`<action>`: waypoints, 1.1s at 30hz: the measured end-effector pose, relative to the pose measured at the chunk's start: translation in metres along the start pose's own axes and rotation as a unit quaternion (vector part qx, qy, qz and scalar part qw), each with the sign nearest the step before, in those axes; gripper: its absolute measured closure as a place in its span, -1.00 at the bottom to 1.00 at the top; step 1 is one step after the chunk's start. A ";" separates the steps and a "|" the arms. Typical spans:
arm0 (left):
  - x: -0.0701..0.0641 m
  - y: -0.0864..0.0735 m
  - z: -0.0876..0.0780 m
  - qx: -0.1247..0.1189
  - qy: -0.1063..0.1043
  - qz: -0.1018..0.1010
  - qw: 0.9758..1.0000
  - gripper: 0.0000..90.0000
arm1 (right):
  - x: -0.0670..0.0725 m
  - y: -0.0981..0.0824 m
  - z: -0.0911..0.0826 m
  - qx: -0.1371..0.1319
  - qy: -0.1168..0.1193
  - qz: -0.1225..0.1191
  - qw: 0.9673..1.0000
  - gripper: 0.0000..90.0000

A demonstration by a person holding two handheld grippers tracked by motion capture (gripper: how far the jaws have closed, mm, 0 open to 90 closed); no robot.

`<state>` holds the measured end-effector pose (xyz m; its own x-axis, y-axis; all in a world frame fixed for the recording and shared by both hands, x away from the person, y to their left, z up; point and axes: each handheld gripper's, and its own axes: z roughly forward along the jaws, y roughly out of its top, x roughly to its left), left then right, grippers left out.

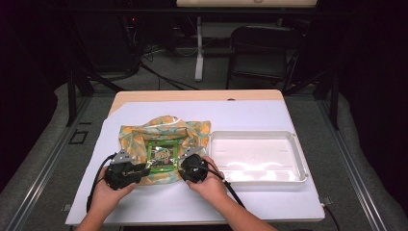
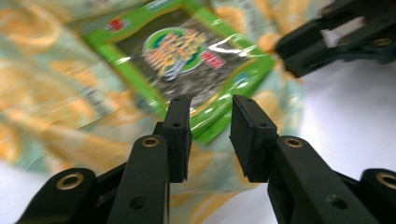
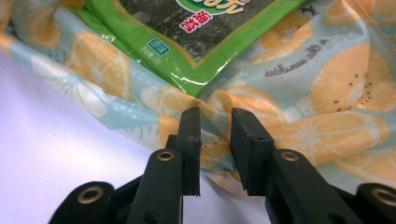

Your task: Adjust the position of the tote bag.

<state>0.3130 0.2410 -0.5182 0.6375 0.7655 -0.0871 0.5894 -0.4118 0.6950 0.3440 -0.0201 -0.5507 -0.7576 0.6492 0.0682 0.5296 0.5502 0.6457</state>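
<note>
A green snack packet (image 1: 162,156) (image 2: 187,56) (image 3: 187,32) lies on a cloth printed with orange slices (image 1: 137,137) (image 2: 51,93) (image 3: 327,107) on the white-covered table. My left gripper (image 1: 143,169) (image 2: 210,123) hovers at the cloth's near left, its jaws open with a gap, aimed at the packet's near corner; nothing is pressed between the pads. My right gripper (image 1: 183,163) (image 3: 215,135) is at the cloth's near right edge, jaws open, with a cloth fold showing in the gap. In the left gripper view the right gripper (image 2: 327,42) shows beyond the packet.
A white shallow tray (image 1: 299,159) with nothing in it stands right of the cloth. A white sheet (image 1: 159,202) covers the wooden table. Beyond the far edge are a dark chair (image 1: 260,48) and a table leg (image 1: 199,48) on grey floor.
</note>
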 end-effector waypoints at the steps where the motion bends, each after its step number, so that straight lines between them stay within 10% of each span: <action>1: 0.002 -0.001 0.000 0.005 -0.002 -0.007 1.000 0.51 | 0.001 -0.001 0.000 -0.002 -0.001 0.001 1.000 0.63; 33: 0.033 -0.020 0.018 0.066 -0.013 -0.062 0.996 0.55 | 0.003 -0.005 0.000 -0.007 -0.004 0.000 1.000 0.59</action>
<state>0.3310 0.2661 -0.5478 0.5683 0.8015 -0.1864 0.7227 -0.3778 0.5788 0.3395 -0.0208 -0.5538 -0.7542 0.6537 0.0627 0.5243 0.5419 0.6569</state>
